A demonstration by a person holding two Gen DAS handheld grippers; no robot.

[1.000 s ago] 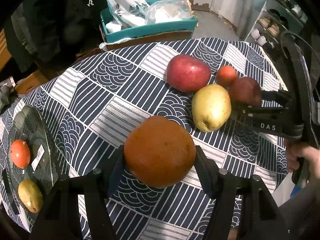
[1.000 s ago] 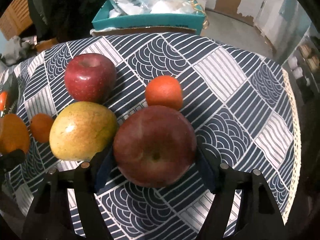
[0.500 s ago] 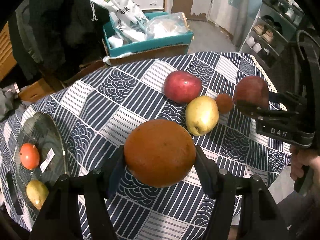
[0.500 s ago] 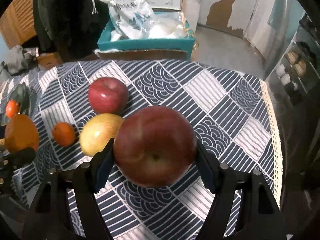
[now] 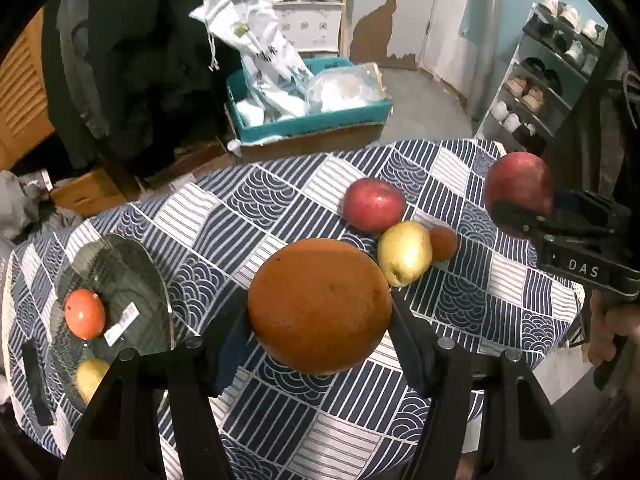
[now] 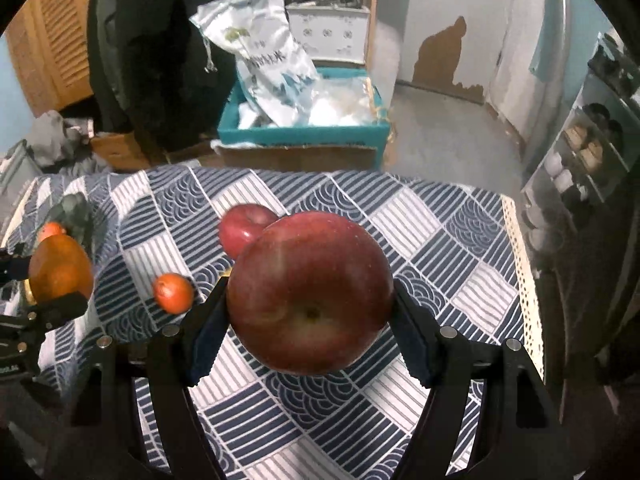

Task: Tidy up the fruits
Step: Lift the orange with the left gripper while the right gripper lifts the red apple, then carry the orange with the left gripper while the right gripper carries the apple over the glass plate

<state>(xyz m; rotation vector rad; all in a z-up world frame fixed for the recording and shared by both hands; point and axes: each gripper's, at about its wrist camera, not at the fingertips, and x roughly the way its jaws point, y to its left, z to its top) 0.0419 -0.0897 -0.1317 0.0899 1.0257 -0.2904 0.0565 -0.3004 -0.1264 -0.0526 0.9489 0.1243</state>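
Navy-and-white patterned tablecloth [image 5: 280,216], cluttered room

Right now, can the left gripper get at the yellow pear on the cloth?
Probably not yet. The left gripper is shut on the big orange, so its jaws are full. The yellow pear lies uncovered, touching the red apple.

Table is covered by a navy-and-white patterned tablecloth [image 5: 248,216]. Beyond its far edge, at 12 o'clock, a teal box [image 5: 316,120] is set on a cardboard carton [image 5: 312,144]; white plastic bags [image 5: 264,60] are stuffed into it. A shoe rack [image 5: 548,76] is seen at 2 o'clock, dark hanging clothes [image 5: 132,60] at 10 o'clock.
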